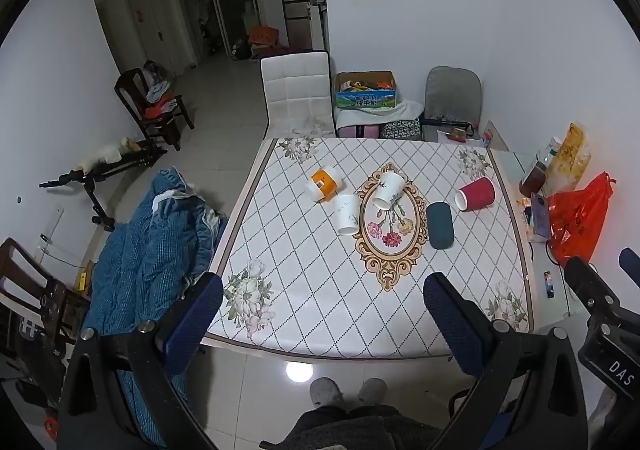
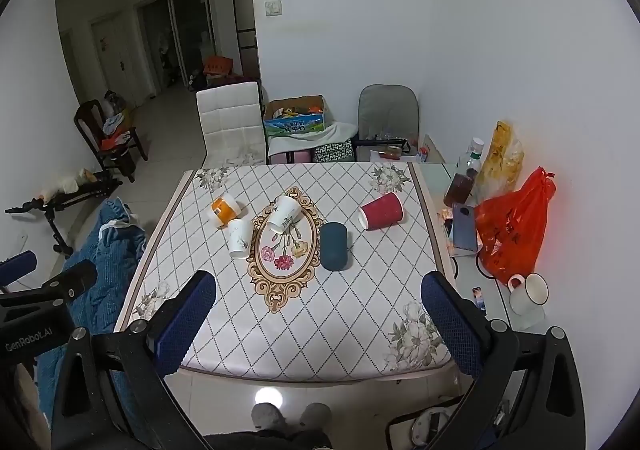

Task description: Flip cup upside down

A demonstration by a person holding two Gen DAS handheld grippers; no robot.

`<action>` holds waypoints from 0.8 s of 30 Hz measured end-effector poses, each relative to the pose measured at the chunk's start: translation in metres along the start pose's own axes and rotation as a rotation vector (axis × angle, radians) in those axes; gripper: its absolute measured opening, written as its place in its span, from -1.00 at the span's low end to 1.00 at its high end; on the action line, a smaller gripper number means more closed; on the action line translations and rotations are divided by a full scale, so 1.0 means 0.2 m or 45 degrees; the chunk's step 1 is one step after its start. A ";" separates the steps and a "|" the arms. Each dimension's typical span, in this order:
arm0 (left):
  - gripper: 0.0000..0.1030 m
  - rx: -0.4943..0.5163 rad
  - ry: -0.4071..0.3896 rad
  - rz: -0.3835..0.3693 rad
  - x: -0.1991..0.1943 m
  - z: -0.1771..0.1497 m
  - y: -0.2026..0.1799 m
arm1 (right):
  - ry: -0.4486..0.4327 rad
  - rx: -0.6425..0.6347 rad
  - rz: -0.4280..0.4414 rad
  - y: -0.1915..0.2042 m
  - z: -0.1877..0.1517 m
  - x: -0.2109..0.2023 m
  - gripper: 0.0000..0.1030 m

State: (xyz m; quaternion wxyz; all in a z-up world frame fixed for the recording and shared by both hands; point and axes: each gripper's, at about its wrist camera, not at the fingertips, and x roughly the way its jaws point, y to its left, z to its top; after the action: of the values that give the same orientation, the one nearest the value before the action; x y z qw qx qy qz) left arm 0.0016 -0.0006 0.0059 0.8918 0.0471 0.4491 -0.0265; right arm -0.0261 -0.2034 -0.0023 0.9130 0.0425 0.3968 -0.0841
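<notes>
Several cups lie on their sides on the patterned table (image 1: 304, 290) (image 2: 304, 314): an orange and white cup (image 1: 323, 183) (image 2: 223, 210), two white flowered cups (image 1: 346, 214) (image 1: 387, 189) (image 2: 240, 238) (image 2: 283, 213), a dark teal cup (image 1: 439, 225) (image 2: 333, 246) and a red cup (image 1: 475, 194) (image 2: 381, 211). My left gripper (image 1: 323, 290) is open and empty above the table's near edge. My right gripper (image 2: 318, 290) is open and empty, also above the near part of the table, well short of the cups.
A side surface at the right holds a red plastic bag (image 2: 512, 226), a phone (image 2: 464, 228), bottles (image 2: 466, 174) and a white mug (image 2: 528, 294). A white chair (image 2: 234, 124) stands behind the table. A blue quilt (image 1: 148, 246) lies at the left.
</notes>
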 end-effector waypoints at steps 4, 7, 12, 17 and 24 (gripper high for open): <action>0.99 -0.001 -0.003 -0.001 -0.01 0.01 0.00 | 0.000 -0.003 -0.001 0.01 0.00 0.00 1.00; 0.99 -0.002 -0.005 -0.002 0.01 0.04 -0.02 | -0.002 0.000 -0.007 0.01 0.00 0.00 1.00; 0.99 -0.003 -0.010 -0.005 -0.02 0.07 -0.02 | -0.003 -0.001 -0.005 0.02 -0.01 0.00 1.00; 0.99 -0.001 -0.014 -0.007 -0.03 0.05 -0.03 | -0.004 -0.002 -0.004 0.00 0.01 -0.01 1.00; 0.99 -0.003 -0.018 -0.008 -0.03 0.05 -0.04 | -0.004 -0.003 -0.001 0.00 0.01 -0.01 1.00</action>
State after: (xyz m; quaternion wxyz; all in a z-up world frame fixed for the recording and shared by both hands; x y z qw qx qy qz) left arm 0.0057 -0.0088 0.0156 0.8949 0.0443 0.4432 -0.0292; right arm -0.0266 -0.2032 0.0010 0.9137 0.0411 0.3955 -0.0842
